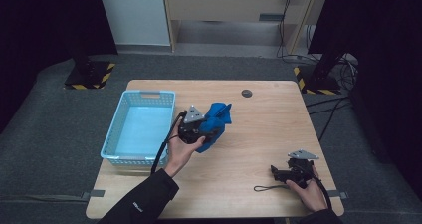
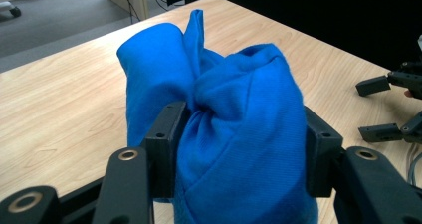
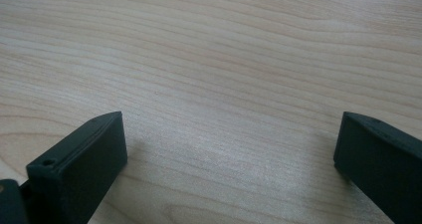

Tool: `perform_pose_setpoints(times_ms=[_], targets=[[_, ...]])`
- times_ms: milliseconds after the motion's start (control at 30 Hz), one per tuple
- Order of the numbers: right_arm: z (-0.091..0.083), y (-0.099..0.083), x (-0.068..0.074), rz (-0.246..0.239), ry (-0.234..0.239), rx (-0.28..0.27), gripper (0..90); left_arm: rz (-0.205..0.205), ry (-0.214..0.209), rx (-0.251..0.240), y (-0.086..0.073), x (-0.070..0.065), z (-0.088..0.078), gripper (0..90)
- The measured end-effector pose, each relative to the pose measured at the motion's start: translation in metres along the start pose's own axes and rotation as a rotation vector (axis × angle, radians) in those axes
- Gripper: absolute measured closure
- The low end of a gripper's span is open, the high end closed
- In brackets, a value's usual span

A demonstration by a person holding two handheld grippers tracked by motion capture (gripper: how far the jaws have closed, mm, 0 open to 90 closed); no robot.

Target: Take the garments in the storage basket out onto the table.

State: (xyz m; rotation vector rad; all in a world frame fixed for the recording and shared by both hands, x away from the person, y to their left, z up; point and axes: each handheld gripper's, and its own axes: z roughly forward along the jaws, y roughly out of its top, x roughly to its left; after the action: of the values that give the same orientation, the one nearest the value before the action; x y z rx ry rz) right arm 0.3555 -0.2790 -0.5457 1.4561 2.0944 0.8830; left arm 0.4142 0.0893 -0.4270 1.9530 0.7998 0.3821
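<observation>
Left gripper [image 2: 239, 149] is clenched on the bunched blue cloth [image 2: 224, 114], just right of the basket [image 1: 112, 134]. Lift it over the rim before releasing. Right gripper [image 3: 229, 154] idles, jaws wide, on the bench [image 1: 268, 129].

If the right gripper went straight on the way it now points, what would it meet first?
Probably just the bare table: the right gripper is open, angled down at the wood, with nothing between its jaws or ahead as far as its view shows.
</observation>
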Motion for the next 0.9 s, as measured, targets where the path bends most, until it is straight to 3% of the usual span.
perform_pose_setpoints(times_ms=[900], targets=[[0.000, 0.000, 0.000, -0.001, 0.000, -0.001, 0.5, 0.033, -0.034, 0.071, -0.019, -0.008, 0.029, 45.1]])
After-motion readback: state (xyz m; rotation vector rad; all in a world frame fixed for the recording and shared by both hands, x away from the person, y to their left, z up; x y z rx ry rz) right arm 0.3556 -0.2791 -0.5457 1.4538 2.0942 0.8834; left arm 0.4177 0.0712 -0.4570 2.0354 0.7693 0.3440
